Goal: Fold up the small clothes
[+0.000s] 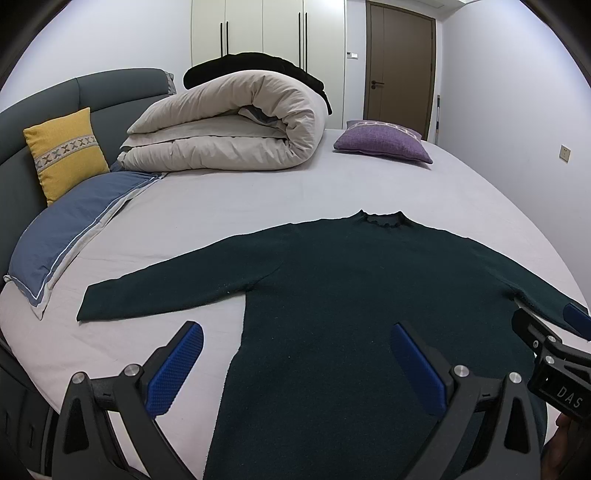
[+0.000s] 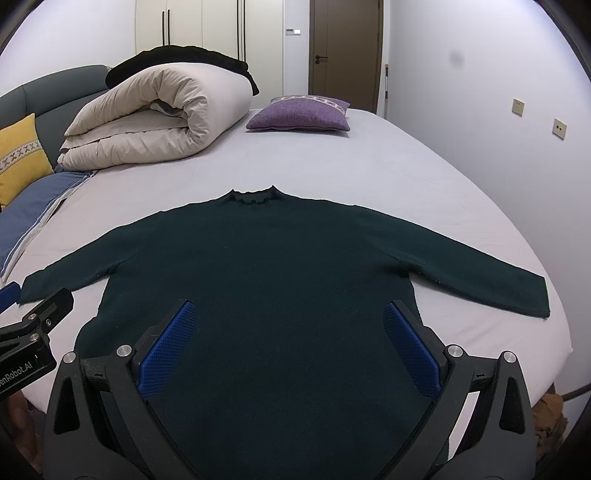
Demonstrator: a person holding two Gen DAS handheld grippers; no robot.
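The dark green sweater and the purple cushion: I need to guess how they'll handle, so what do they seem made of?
The dark green long-sleeved sweater looks like a soft, matte knit, perhaps wool or acrylic: fuzzy surface, ruffled neckline, pale lint specks. The purple square cushion appears coarsely woven or bouclé, with a nubby texture and a pale patterned band.

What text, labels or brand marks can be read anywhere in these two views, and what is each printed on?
"DAS": white letters on the black body of the right gripper, at the edge of the left wrist view.
"enRobot.AI": white letters on the black body of the left gripper, cut off by the frame edge in the right wrist view.
The wall panel beside the door: too small to read.
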